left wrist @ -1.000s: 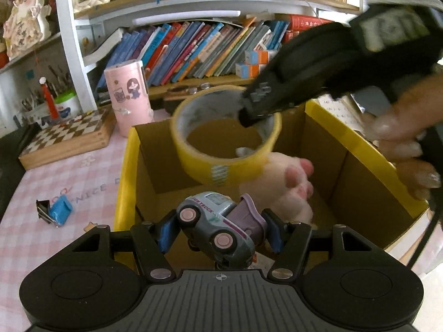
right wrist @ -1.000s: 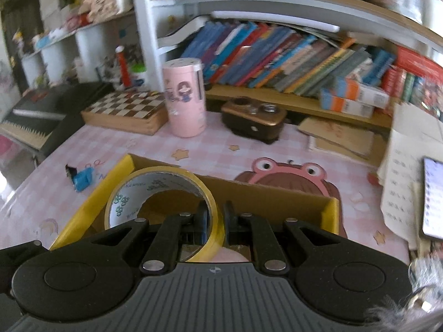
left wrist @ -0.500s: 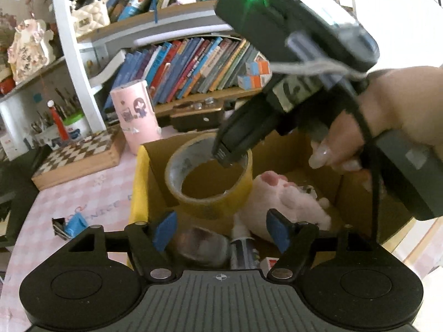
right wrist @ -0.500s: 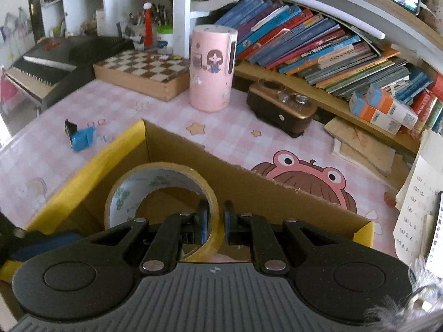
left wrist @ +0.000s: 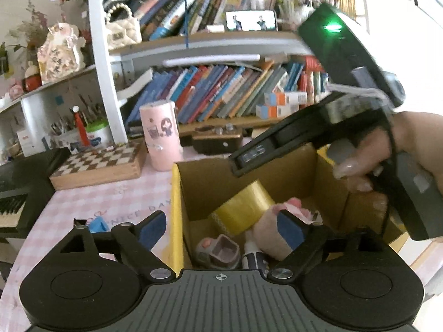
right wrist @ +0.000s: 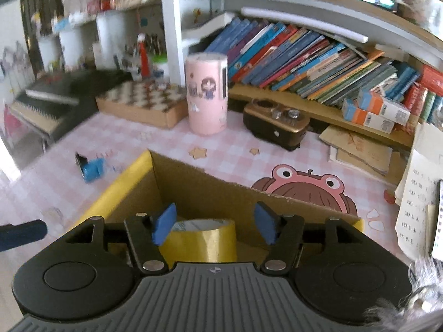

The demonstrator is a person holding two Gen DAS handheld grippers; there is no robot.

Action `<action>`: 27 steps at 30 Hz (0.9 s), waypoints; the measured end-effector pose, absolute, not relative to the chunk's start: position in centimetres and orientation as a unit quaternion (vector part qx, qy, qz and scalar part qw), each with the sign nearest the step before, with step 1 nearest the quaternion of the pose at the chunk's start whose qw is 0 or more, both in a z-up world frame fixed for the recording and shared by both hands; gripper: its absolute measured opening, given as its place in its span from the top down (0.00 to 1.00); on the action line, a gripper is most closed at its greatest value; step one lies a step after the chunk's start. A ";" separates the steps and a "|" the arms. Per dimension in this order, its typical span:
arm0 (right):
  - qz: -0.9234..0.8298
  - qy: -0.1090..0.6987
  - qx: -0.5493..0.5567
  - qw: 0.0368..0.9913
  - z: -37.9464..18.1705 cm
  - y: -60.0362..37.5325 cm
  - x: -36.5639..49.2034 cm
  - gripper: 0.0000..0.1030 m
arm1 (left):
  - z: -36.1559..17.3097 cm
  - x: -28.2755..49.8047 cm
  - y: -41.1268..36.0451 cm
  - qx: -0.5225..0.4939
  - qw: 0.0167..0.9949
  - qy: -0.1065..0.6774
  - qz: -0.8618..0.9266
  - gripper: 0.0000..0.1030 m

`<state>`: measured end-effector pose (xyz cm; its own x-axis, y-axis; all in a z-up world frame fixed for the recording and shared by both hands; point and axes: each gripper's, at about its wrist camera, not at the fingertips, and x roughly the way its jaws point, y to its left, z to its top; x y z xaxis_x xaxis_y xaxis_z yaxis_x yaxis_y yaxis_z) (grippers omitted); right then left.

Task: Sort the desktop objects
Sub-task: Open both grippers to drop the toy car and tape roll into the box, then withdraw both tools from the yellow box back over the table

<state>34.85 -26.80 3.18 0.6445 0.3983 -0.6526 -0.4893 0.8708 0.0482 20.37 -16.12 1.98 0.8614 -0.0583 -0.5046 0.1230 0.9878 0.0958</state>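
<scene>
Cardboard box (left wrist: 177, 210), yellow-edged, open-topped, sitting on the pink checked counter (right wrist: 235, 152). Contents:
- Yellow tape roll (left wrist: 242, 213), lying tilted against the far inner wall; in the right wrist view the same roll (right wrist: 205, 239) is lying below and between the pads, touching neither.
- Toy car (left wrist: 218, 250), grey and mauve, resting on the box floor near the yellow-edged side wall.
- Pink plush toy (left wrist: 272, 236), lying just beside the roll and partly hidden behind a blue pad.
- Small white-and-dark bottle (left wrist: 253, 254), lying between the car and the plush.

Left tool (left wrist: 221, 225): jaws standing wide and opening further, nothing between the pads; one pad hanging over the counter outside the box, the other over the plush.

Right tool (right wrist: 216, 222): jaws opening, gripping nothing, the tape roll sitting free beneath. From the left wrist view its black body is reaching over the box, carried by a hand (left wrist: 387, 152).

Surroundings on the counter:
- Small blue item (right wrist: 92, 167), lying apart from the box on the open counter.
- Pink cylinder (right wrist: 206, 92) with a cartoon figure, standing upright beyond the box.
- Chessboard box (right wrist: 142, 105), sitting beside the cylinder.
- Brown-and-gold device (right wrist: 277, 127), sitting in front of the bookshelf (right wrist: 304, 55).
- Frog picture (right wrist: 307, 191) on the counter, lying just behind the far box wall.
- Papers (right wrist: 418, 207), stacked at the right edge.
</scene>
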 end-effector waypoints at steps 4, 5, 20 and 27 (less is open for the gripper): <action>0.236 0.320 -0.036 0.917 4.6 -28.3 33.0 0.37 | 2.3 19.5 -15.3 0.056 0.966 0.250 -0.041 0.11; 0.232 0.315 -0.029 0.920 4.9 -28.7 32.5 0.37 | 2.4 19.3 -15.1 0.053 0.966 0.249 -0.038 0.11; 0.143 0.284 0.038 0.947 5.4 -32.7 24.2 0.35 | 3.2 15.5 -11.7 0.023 0.972 0.231 -0.021 0.09; 0.102 0.297 0.049 0.948 4.3 -33.1 20.4 0.35 | 3.0 13.5 -10.2 0.020 0.973 0.228 -0.029 0.09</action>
<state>20.44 -33.06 4.31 0.8033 0.2225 -0.5524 -0.1638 0.9744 0.1542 13.51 -10.16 2.98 0.8944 -0.0464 -0.4448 0.0647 0.9976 0.0261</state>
